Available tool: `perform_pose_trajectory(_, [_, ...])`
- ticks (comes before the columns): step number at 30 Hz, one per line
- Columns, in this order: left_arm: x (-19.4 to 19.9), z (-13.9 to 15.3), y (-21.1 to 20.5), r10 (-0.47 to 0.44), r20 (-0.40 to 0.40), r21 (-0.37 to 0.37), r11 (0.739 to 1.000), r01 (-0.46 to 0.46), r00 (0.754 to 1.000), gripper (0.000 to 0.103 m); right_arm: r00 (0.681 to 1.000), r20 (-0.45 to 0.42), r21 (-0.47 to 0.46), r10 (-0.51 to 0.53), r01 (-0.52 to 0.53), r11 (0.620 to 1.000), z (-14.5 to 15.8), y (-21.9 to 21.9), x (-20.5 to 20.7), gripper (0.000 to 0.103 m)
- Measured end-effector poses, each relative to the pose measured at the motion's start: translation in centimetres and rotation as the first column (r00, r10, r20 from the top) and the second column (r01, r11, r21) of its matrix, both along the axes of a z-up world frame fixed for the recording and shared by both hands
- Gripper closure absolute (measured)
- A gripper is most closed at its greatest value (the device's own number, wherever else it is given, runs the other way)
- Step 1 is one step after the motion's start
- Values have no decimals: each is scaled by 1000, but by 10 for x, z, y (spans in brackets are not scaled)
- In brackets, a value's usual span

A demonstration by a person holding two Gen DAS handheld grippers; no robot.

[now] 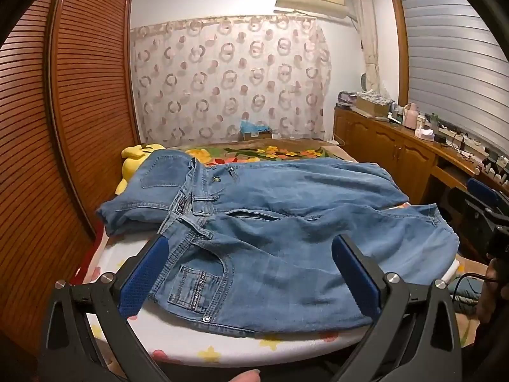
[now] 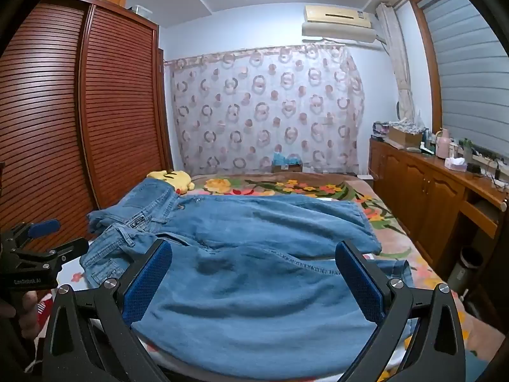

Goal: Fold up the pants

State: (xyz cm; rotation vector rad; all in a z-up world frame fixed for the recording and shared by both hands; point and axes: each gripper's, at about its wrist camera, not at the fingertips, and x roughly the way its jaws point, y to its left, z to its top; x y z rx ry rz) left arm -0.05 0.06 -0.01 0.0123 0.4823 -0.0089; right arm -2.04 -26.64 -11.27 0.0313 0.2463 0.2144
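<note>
Left wrist view, left hand-held gripper [image 1: 251, 267] spread wide and empty, jeans [image 1: 286, 210] flat on bed [image 1: 191, 347] at twelve o'clock, right wrist view, right hand-held gripper [image 2: 254, 273] likewise wide, empty, jeans ahead.

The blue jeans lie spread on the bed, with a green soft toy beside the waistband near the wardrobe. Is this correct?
Not quite: the soft toy is yellow, not green, as the right wrist view shows. The rest holds: the blue jeans lie spread on the bed, with the toy beside the waistband near the wardrobe.
</note>
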Motion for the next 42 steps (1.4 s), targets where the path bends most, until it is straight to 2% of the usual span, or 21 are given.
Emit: perform_pose_trajectory(42, [-3, 4, 4, 1, 13, 9, 1000, -1, 1000, 0, 1000, -11, 8, 4, -4, 1000, 0, -1, 1, 0])
